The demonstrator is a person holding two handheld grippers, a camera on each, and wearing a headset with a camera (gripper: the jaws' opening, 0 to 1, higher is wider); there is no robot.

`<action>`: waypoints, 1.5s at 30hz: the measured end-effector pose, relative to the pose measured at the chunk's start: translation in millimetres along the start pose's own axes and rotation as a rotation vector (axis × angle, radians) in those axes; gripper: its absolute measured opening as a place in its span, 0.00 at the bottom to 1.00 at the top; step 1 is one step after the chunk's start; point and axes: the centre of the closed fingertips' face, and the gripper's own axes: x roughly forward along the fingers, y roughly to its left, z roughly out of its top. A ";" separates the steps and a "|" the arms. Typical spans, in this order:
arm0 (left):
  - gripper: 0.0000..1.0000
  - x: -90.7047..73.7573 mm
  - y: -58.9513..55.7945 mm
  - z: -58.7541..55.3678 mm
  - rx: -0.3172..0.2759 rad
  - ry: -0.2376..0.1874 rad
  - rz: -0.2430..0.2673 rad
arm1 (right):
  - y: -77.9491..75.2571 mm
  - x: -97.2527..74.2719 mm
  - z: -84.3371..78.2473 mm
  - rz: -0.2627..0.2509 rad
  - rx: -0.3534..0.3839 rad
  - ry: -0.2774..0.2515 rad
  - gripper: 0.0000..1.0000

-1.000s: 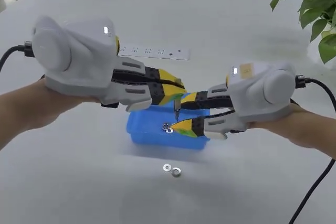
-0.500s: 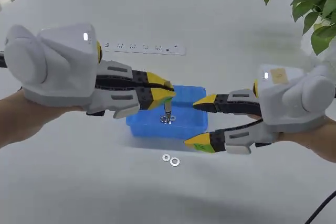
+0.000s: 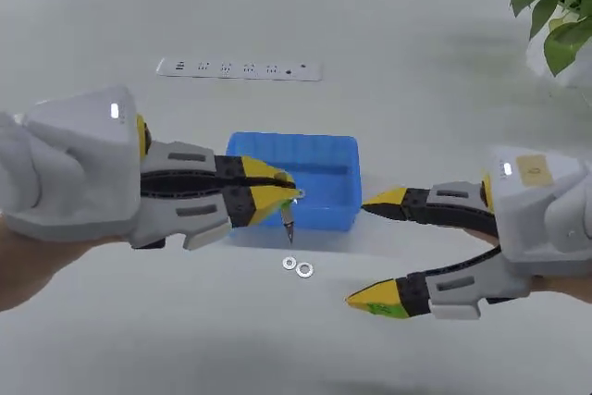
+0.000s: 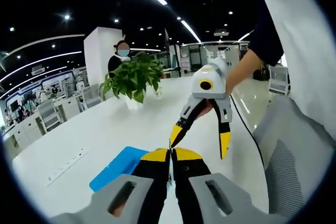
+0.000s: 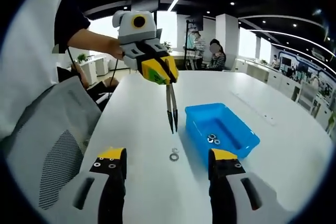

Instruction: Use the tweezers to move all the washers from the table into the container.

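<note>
The left gripper (image 3: 282, 193) was clamped shut on the tweezers (image 3: 288, 219). Their points hung downward just beneath its jaws, and in the right gripper view they stood slightly apart with nothing between them. Two washers (image 3: 297, 266) lay on the surface (image 3: 416, 71) just below and a little in front of those points, side by side and touching or nearly so. The blue container (image 3: 324, 217) sat just beyond the points, with a few sorted washers (image 5: 212, 139) lying on its floor. The right gripper (image 3: 361, 252) hovered off to the side with its jaws wide apart and nothing in them. Its lower jaw was near the loose pair.

The likeliest trouble seemed to be the pair itself. With the washers lying so close together, the points could pinch both at once. They could also catch one rim and flick its neighbour away across the smooth surface.

A thin flat ring gives little edge to bite on, so the points might skid over it or only nudge it along. The tweezers were held high on their shafts, and a hard press down could make them twist or slide in the jaws and spoil the aim.

A weak pinch might let a washer fall before it cleared the near wall of the container. The open right gripper was also close enough that a careless swing could bump the container or sweep the washers aside.
</note>
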 end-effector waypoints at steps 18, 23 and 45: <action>0.05 14.8 -12.5 -23.3 0.002 0.023 -0.017 | 34.4 -9.4 -36.0 0.017 0.003 0.066 0.90; 0.05 18.1 -9.7 -30.9 -0.036 0.018 -0.004 | 40.5 -7.3 -39.0 0.003 0.030 0.049 0.94; 0.05 24.4 -12.1 -47.3 -0.068 0.034 -0.018 | 50.3 2.3 -42.3 0.005 0.077 0.062 1.00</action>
